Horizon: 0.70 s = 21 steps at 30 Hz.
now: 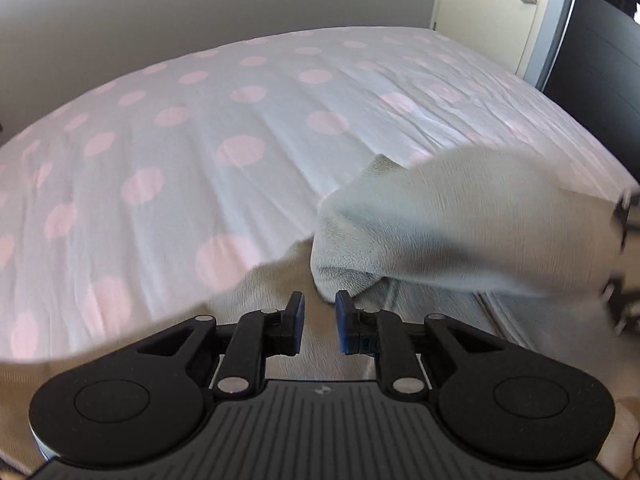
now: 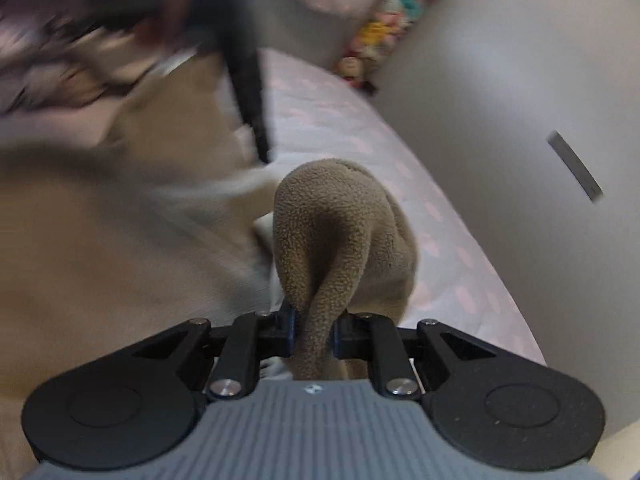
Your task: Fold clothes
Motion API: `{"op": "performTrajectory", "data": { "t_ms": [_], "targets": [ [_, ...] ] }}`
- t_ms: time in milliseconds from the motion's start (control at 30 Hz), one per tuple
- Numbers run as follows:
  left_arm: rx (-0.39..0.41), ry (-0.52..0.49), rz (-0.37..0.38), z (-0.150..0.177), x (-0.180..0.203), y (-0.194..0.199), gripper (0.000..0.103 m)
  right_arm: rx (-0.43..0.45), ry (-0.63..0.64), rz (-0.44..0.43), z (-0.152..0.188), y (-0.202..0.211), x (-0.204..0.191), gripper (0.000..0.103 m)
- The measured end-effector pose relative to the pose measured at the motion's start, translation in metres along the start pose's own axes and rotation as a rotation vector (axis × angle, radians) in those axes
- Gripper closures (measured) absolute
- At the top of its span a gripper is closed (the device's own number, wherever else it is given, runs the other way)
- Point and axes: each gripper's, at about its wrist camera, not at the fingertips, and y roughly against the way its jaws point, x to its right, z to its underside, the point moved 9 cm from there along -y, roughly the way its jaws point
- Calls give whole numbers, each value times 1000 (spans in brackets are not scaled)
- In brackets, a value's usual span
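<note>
- Two views, both smeared by blur; the left wrist view comes first.
- A bed (image 1: 240,128) with a white sheet dotted in pink fills the upper and left part of the frame; a grey wall stands behind it, a pale door (image 1: 488,8) at upper right and a dark panel at the far right edge.
- The sheet lies bare across the left and centre, with open room there.
- A beige fleece garment (image 1: 460,224) rises in a lifted fold at centre right and spreads flat along the lower frame under the left gripper (image 1: 319,322).
- The left gripper's blue pads stand slightly apart with nothing pinched between them; the fold's lower tip hangs just beyond the right pad.
- At the right edge, dark blurred parts of the right gripper (image 1: 624,216) meet the lifted fold.
- Right wrist view: the bed runs up the right half to a curved grey wall; colourful toys (image 2: 384,28) sit at upper right.
- A blurred hand (image 2: 132,4) with a dark tool crosses the upper left above the garment.
- The right gripper (image 2: 313,336) is clamped on a bunched ridge of fleece at centre.
</note>
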Motion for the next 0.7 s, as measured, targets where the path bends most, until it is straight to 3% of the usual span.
{"op": "performTrajectory", "data": {
  "t_ms": [133,200,300,367,433,633,700],
  "targets": [
    [-10,61,39,-1,17,13,75,-48,129,-10,23,-1,-65,83],
    [-14,82,52,0,21,12,59,-89,180,-25,36,-4,-89,81],
    [-23,102,66,1,22,5,56,-152,197,-22,54,-9,-108,72],
    [-30,110,72,-2,24,-2,55,-153,149,1,57,-6,-107,65],
    [-20,129,72,-3,27,-5,52,-150,72,15,55,2,-101,52],
    [16,280,119,-10,18,-17,50,-141,-220,63,63,37,-83,45],
    [18,318,125,-12,12,-23,49,-146,-390,85,74,49,-69,43]
  ]
}}
